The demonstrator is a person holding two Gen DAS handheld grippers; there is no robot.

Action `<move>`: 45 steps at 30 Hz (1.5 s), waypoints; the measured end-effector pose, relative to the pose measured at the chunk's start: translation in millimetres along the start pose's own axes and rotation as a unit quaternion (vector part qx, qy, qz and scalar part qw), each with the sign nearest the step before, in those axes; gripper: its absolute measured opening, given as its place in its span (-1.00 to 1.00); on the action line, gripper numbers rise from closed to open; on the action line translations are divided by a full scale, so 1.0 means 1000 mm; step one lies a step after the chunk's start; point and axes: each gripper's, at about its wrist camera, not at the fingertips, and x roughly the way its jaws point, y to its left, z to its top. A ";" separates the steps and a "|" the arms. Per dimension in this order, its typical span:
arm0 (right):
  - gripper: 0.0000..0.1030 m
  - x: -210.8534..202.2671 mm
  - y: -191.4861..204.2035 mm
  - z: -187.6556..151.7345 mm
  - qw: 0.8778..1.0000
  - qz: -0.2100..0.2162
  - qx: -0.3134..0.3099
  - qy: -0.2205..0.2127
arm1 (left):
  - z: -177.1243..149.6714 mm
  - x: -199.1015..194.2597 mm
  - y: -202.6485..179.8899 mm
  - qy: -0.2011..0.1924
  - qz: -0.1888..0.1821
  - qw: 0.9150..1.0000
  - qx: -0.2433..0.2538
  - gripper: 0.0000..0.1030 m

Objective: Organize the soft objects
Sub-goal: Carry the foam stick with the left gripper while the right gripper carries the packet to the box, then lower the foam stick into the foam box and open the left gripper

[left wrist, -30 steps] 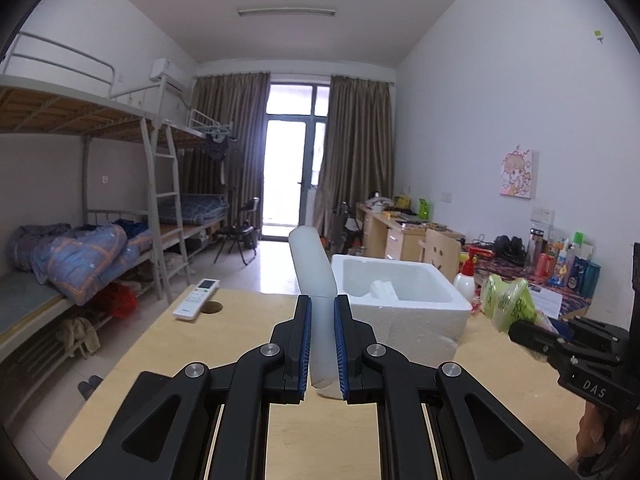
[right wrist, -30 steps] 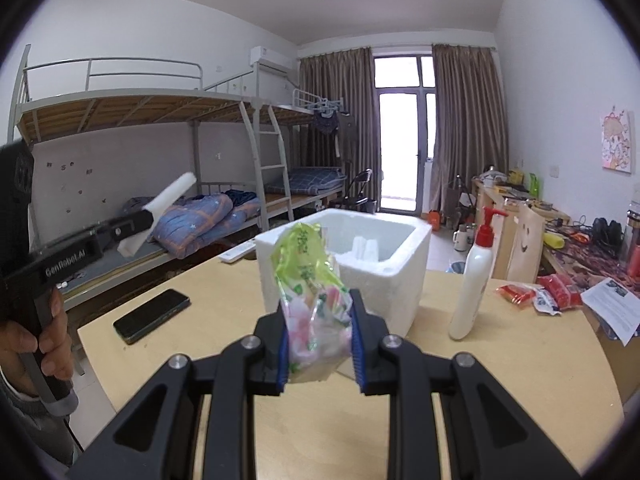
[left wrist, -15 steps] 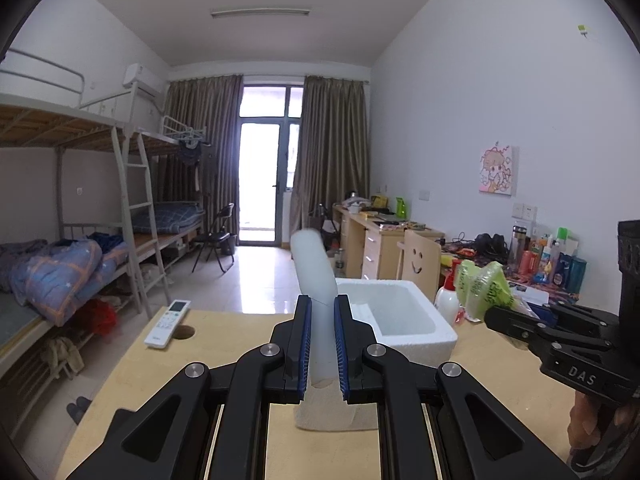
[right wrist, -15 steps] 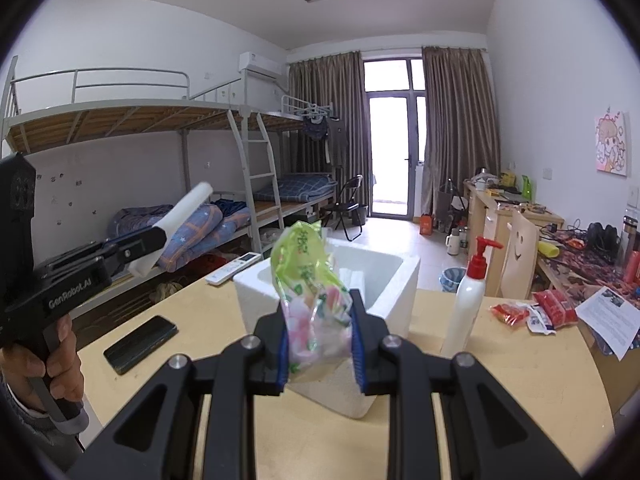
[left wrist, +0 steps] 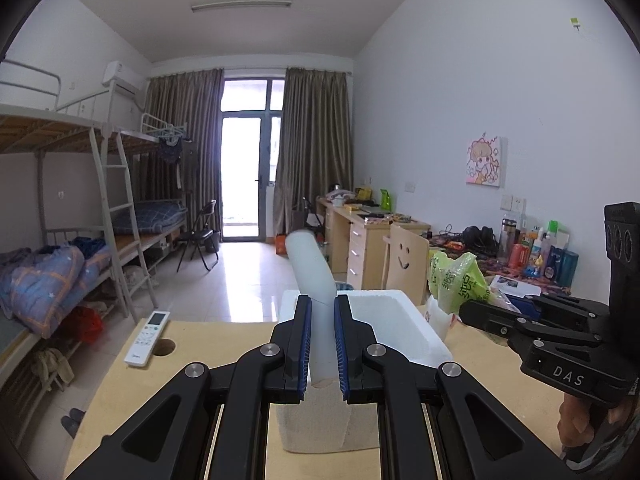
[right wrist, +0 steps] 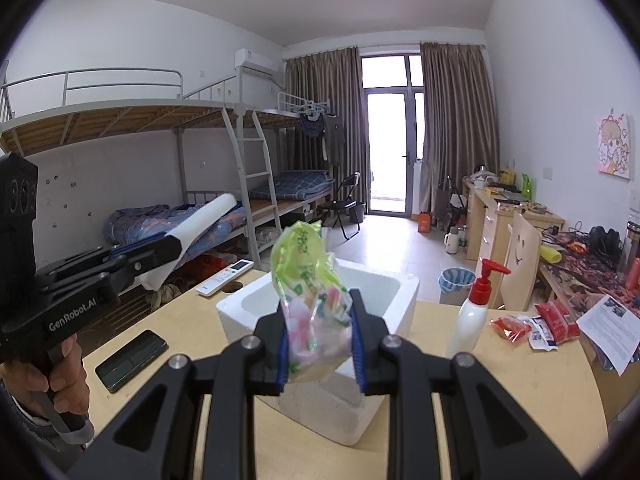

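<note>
Now, left gripper (left wrist: 322, 342) jaws clamping white foam tube (left wrist: 314, 280), right gripper (right wrist: 320, 336) jaws pinching green snack bag (right wrist: 308, 280), above foam box (right wrist: 404, 292)

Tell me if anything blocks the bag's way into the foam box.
Nothing visible does. The right gripper holds the bag just before the foam box, whose top is open; the pump bottle stands off to its side.

foam box (left wrist: 394, 320) front: hidden by jaws | leaflet (right wrist: 612, 320) print: unreadable
</note>
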 end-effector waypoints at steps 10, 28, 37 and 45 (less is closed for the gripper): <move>-0.44 0.012 -0.007 0.015 1.000 -0.004 -0.013 0.002 | 0.013 0.028 -0.001 0.015 -0.019 1.000 -0.007 -0.77; -0.44 0.057 -0.019 0.028 1.000 -0.018 -0.009 0.019 | 0.021 0.076 -0.001 0.039 -0.016 0.999 0.010 -0.77; -0.44 0.070 -0.019 0.025 0.999 -0.014 -0.005 0.035 | 0.019 0.086 0.003 0.053 -0.005 0.999 0.006 -0.77; -0.44 0.057 -0.023 0.034 0.999 -0.027 0.005 0.024 | 0.016 0.097 -0.014 0.068 -0.033 0.997 0.017 -0.77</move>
